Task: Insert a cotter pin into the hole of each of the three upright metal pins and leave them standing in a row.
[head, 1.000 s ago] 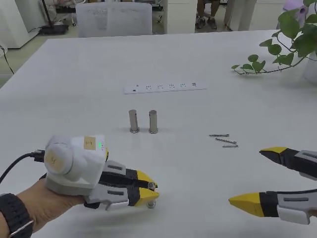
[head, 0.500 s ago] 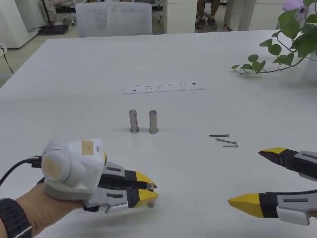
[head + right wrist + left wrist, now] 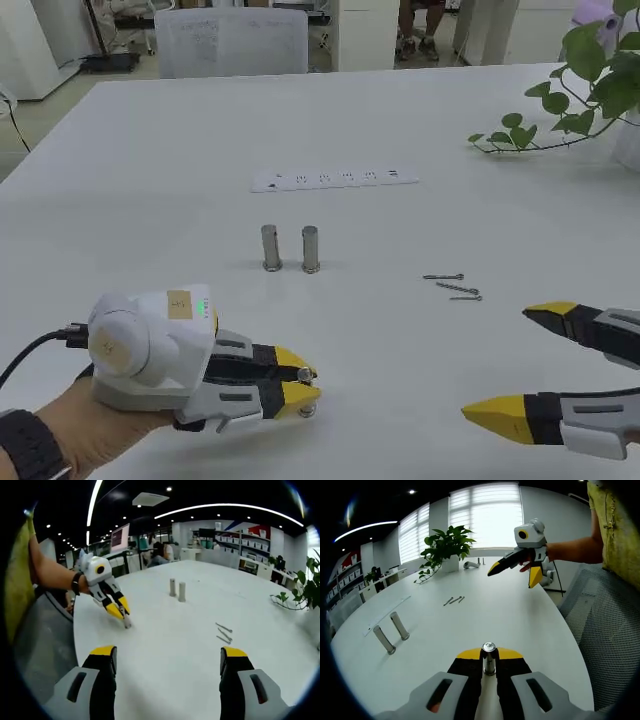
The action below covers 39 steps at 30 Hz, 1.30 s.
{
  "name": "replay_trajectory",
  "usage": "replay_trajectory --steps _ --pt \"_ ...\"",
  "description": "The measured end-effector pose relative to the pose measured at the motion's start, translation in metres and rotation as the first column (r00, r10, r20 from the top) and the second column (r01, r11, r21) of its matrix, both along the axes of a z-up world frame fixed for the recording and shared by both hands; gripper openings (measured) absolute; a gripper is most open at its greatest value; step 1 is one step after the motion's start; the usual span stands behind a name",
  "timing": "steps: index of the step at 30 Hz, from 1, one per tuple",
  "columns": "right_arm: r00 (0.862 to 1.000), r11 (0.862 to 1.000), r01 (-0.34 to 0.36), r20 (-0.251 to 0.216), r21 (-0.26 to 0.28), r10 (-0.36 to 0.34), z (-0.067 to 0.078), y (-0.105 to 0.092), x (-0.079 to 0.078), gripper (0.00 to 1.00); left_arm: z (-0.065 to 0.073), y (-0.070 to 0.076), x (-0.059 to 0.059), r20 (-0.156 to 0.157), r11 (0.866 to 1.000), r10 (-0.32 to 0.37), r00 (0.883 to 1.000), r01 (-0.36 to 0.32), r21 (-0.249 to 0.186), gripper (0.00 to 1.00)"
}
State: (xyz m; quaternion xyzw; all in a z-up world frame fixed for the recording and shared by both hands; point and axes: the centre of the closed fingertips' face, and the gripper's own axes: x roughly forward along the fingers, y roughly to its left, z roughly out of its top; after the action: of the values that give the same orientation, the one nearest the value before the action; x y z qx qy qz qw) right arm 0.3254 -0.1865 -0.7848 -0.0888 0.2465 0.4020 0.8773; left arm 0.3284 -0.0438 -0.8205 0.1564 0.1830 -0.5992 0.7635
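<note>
Metal pin [image 3: 489, 657] sits clenched in the jaws of our left gripper [image 3: 305, 391]; right gripper [image 3: 496, 360] jaws released. Next, we judge, we stand it beside the upright pair [image 3: 290, 247].

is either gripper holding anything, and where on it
The left gripper holds a metal pin, clamped around its middle with both ends poking out. The right gripper is open, empty.

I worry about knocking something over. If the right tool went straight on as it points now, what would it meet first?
Probably the two standing pins, nearly centred between the open jaws of the right tool. The cotter pins lie off to one side. Depth is unclear.
</note>
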Motion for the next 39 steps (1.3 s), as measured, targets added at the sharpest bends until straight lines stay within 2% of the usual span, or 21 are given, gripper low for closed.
replay_trajectory --steps 6,13,25,28,39 --pt "1.000 1.000 -0.001 0.001 0.000 0.001 0.0009 -0.0004 0.0002 0.86 0.0009 -0.0014 0.0014 -0.002 1.000 0.004 1.000 -0.004 -0.001 0.08" --pt "1.000 1.000 0.004 0.003 0.000 -0.004 0.0018 -0.0019 0.0008 0.86 -0.0014 -0.0023 0.0021 -0.011 1.000 0.009 1.000 -0.009 0.007 0.18" --pt "1.000 1.000 0.007 0.001 0.001 -0.007 -0.0001 -0.0027 0.0004 0.86 -0.0054 -0.0036 0.0027 -0.013 1.000 0.003 1.000 -0.003 0.019 0.16" --pt "1.000 1.000 0.006 0.000 0.000 -0.006 -0.0005 -0.0025 0.0004 0.86 -0.0079 -0.0028 0.0015 -0.012 1.000 -0.004 1.000 0.004 0.030 0.09" --pt "1.000 1.000 0.005 -0.004 0.000 -0.005 -0.0020 -0.0014 -0.0005 0.86 -0.0081 -0.0019 0.0015 -0.020 1.000 -0.017 1.000 0.018 0.017 0.07"
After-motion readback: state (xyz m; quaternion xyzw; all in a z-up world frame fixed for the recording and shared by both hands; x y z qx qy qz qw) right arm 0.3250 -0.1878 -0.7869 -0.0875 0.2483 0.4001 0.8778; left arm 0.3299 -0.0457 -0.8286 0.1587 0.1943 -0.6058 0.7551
